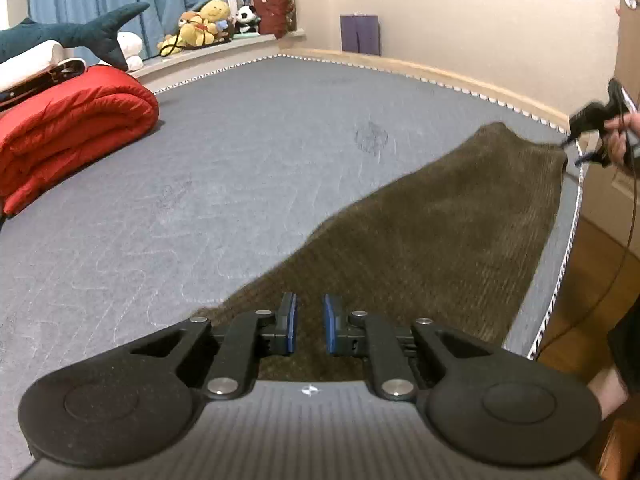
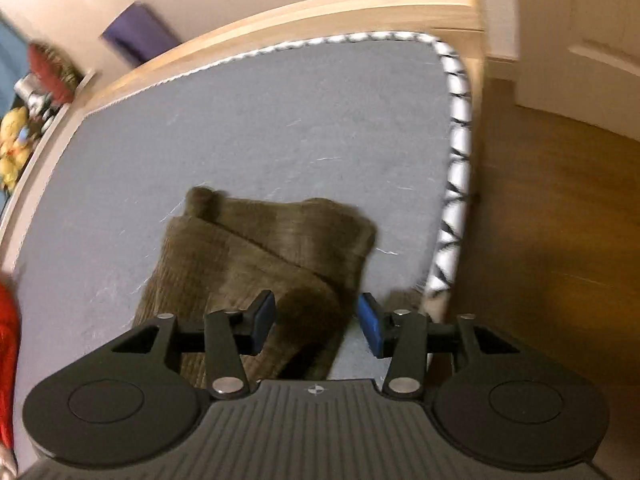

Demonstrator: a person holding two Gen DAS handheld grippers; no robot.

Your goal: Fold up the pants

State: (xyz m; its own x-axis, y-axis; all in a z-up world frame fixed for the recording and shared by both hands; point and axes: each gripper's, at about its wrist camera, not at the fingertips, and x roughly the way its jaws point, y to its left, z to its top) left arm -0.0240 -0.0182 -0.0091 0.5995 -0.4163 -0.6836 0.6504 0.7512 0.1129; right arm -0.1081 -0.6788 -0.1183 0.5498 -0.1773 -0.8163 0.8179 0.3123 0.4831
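Left gripper point(image 1: 310, 322): jaws parted, nothing clamped; held low over the near end of the pants point(image 1: 432, 240).
Pants: laid on the grey mattress point(image 1: 240, 152) along its right edge, long axis running ahead and rightward.
Right gripper point(image 2: 316, 322): spread wide, empty, poised above the far layered end.

Warm, dim indoor light; heavy fisheye bending at the edges; motion blur smears the right wrist view, especially far left.
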